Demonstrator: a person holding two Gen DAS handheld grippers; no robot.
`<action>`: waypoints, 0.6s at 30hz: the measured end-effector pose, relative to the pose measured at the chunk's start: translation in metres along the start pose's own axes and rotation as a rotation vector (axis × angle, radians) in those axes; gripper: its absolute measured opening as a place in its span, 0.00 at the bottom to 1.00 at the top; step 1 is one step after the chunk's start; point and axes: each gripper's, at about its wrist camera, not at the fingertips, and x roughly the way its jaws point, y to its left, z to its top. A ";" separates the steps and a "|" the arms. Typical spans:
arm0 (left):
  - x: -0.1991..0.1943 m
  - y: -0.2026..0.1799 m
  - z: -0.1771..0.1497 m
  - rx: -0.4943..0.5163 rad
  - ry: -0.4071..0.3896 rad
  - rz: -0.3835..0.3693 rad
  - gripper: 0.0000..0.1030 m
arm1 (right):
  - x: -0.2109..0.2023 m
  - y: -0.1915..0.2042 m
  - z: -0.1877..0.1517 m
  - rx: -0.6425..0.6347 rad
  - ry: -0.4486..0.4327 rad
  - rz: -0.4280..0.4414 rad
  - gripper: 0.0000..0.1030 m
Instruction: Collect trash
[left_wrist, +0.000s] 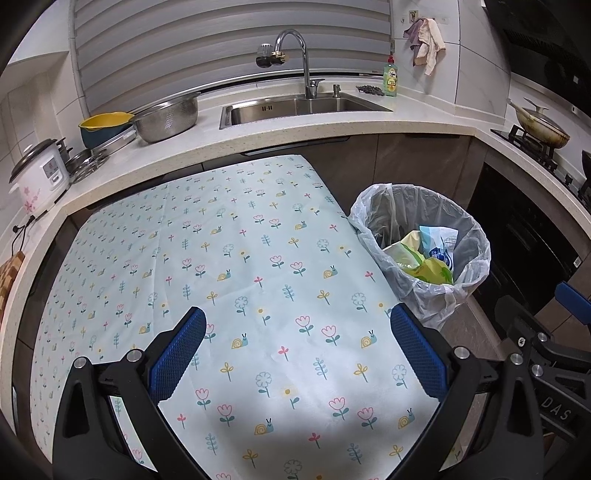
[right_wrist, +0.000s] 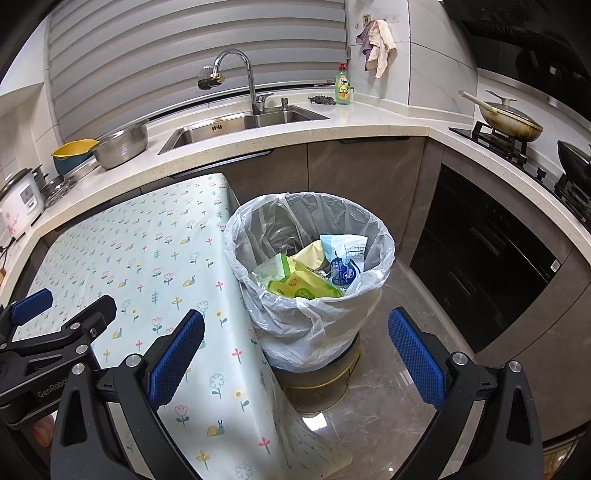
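Kitchen counter (left_wrist: 332, 125) with a steel sink (left_wrist: 303, 105) and tap (left_wrist: 295, 55) runs across the background ahead of both grippers; a stove with a pan (right_wrist: 509, 122) sits far right. We hold our left gripper (left_wrist: 297, 354) above a table covered in a flower-and-snail cloth (left_wrist: 240, 277), its blue pads spread wide with nothing between them. We hold our right gripper (right_wrist: 295, 358) just past the table's right edge, over the tiled floor (right_wrist: 388, 387), its jaws likewise wide apart and empty. Directly ahead of the right gripper, and ahead-right of the left one, stands a bin (right_wrist: 310, 266) lined with a clear plastic bag, close against the table edge. Inside it lie the trash items: yellow-green wrappers (right_wrist: 299, 284) and a blue-and-white packet (right_wrist: 343, 266). The cloth ahead of the left gripper carries no loose items that we can see.
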 end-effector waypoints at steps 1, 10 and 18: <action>0.000 -0.001 0.000 0.001 0.000 -0.001 0.93 | 0.000 0.000 0.000 0.002 0.000 -0.001 0.93; -0.001 -0.005 -0.001 0.010 0.001 -0.004 0.93 | 0.000 -0.004 -0.001 0.008 -0.003 -0.003 0.93; 0.000 -0.009 -0.001 0.024 0.001 -0.009 0.93 | 0.000 -0.006 -0.001 0.014 -0.004 -0.008 0.93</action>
